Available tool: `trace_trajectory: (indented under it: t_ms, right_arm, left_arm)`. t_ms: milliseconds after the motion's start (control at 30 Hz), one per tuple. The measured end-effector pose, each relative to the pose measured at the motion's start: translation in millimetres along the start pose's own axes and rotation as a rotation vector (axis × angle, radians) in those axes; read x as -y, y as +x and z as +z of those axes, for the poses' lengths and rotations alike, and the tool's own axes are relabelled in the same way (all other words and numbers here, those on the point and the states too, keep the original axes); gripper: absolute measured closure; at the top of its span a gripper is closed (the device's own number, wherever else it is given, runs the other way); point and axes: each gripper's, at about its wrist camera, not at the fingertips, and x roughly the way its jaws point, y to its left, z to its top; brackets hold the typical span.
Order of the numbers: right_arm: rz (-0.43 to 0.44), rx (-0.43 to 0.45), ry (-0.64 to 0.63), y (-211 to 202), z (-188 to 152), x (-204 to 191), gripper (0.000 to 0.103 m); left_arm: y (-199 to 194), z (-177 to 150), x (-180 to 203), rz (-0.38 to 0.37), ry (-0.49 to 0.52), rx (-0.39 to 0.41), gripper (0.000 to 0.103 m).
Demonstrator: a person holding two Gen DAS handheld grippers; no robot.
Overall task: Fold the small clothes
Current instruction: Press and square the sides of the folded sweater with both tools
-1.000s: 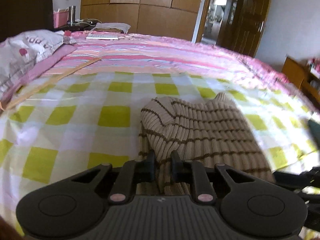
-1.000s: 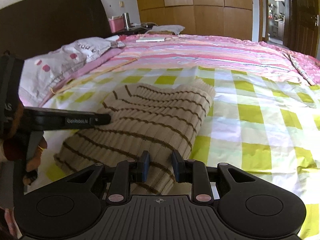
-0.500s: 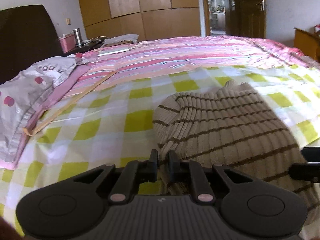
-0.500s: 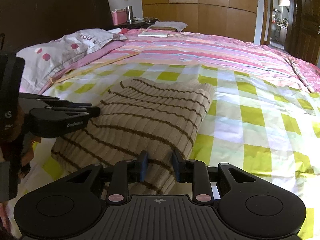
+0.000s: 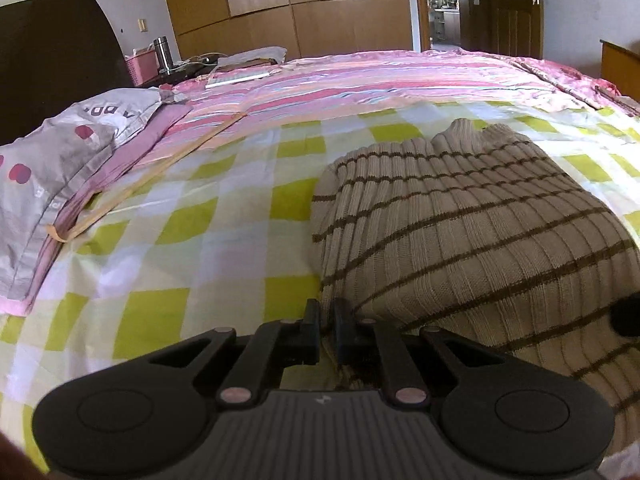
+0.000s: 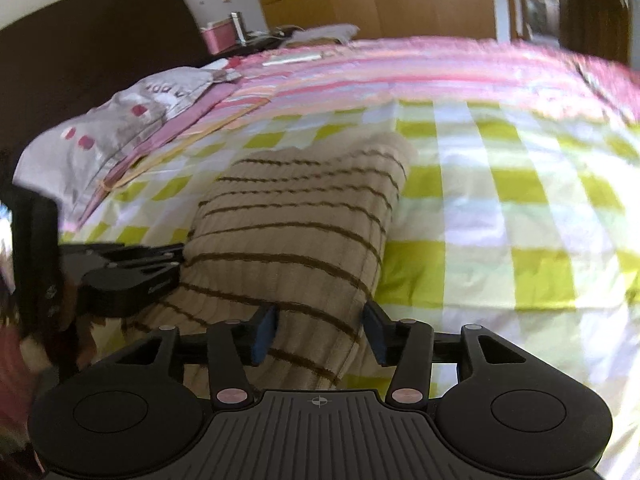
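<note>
The right tongs (image 6: 318,334) have sprung apart, releasing the striped sweater (image 6: 296,232) (folded, lying on the checked bed sheet (image 6: 500,216)); the left tongs (image 5: 327,330) stay clenched on its edge.

One striped knitted garment (image 5: 460,232) is counted at the 3 o'clock side of the left wrist view. Two grippers are counted: the left gripper (image 5: 327,320) at 6 o'clock there, and the right gripper (image 6: 319,334) at 6 o'clock in its own view. One pillow (image 5: 60,160) at 9 o'clock, one pink basket (image 5: 142,66) and one metal flask (image 5: 162,54) at 11 o'clock are seen.
</note>
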Motion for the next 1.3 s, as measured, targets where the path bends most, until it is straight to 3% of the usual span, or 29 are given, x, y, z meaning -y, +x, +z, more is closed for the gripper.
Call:
trace_trajectory:
  t_ms: [100, 267, 400, 600, 733, 967, 1167, 1300]
  right_arm:
    - [0.023, -0.007, 0.054, -2.7, -2.7, 4.5, 0.055]
    - [0.035, 0.044, 0.051, -23.3, -0.6, 5.5, 0.054]
    - [0.058, 0.068, 0.097, -25.7, 2.4, 11.6, 0.052]
    - [0.079, 0.038, 0.121, -19.2, -7.2, 8.6, 0.05]
    - [0.065, 0.021, 0.117, -8.9, -11.1, 8.1, 0.045]
    - [0.106, 0.005, 0.158, 2.8, -2.9, 17.5, 0.045]
    - [0.141, 0.013, 0.196, 13.4, 4.8, 24.6, 0.032]
    - [0.13, -0.001, 0.183, 23.3, 7.1, 19.7, 0.032]
  left_arm:
    - [-6.8, 2.1, -3.0, 0.004, -0.008, 0.001, 0.085]
    - [-34.2, 3.9, -31.0, -0.102, -0.189, 0.021, 0.084]
    - [-55.7, -3.1, -41.2, -0.208, -0.267, 0.035, 0.082]
    - [-67.3, -19.7, -34.7, -0.281, -0.265, 0.056, 0.074]
    - [-45.8, -26.3, -29.3, -0.265, -0.241, -0.002, 0.066]
    - [-40.9, -28.7, -50.7, -0.39, -0.39, -0.027, 0.067]
    - [-23.1, -23.1, -48.1, -0.386, -0.368, -0.011, 0.061]
    - [-25.3, -26.6, -42.6, -0.368, -0.331, 0.002, 0.06]
